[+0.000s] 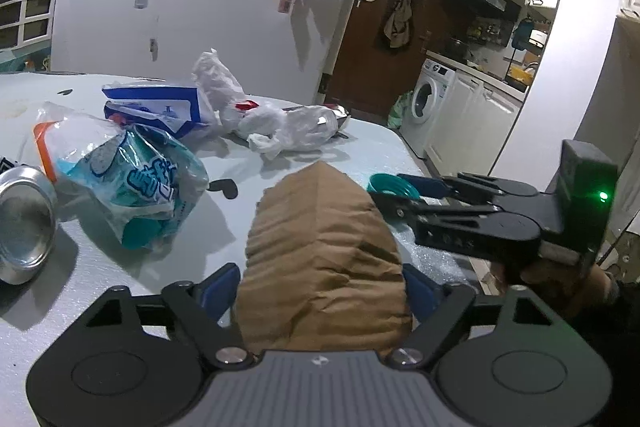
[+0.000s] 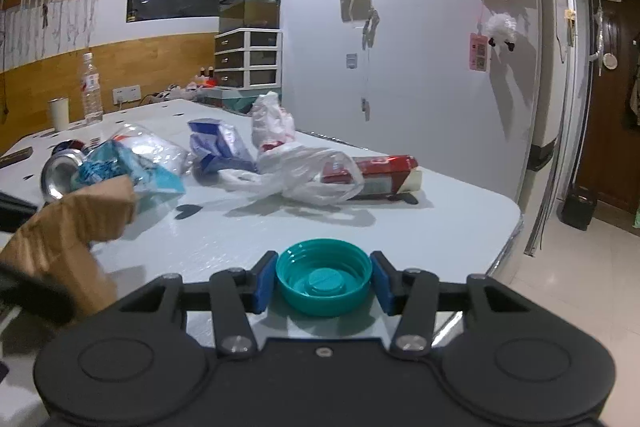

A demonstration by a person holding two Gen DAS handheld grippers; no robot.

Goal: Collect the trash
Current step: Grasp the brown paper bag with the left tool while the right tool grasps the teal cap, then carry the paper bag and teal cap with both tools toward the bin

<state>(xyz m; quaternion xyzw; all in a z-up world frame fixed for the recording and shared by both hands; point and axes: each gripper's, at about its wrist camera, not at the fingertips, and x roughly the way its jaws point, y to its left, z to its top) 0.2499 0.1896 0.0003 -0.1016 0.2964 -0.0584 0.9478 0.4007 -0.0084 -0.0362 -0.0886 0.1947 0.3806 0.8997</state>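
A crumpled brown paper bag (image 1: 320, 227) stands on the white table (image 1: 340, 151), and my left gripper (image 1: 320, 291) is shut on it, a blue pad against each side. The same bag (image 2: 72, 227) shows at the left of the right wrist view. A teal bottle cap (image 2: 324, 279) lies open side up near the table's right corner, pinched between the blue pads of my right gripper (image 2: 324, 281). From the left wrist view, the right gripper (image 1: 394, 189) with the cap (image 1: 384, 183) sits just right of the bag, held by a hand.
Further back on the table lie a metal can (image 1: 24, 227), a clear bag with teal print (image 1: 136, 183), a blue-and-white pack (image 1: 160, 107), a white plastic bag (image 1: 280, 123) and a red box (image 2: 380, 175). A water bottle (image 2: 92, 91) and cup (image 2: 59, 115) stand at the far left. The table edge (image 2: 504, 227) drops off at the right.
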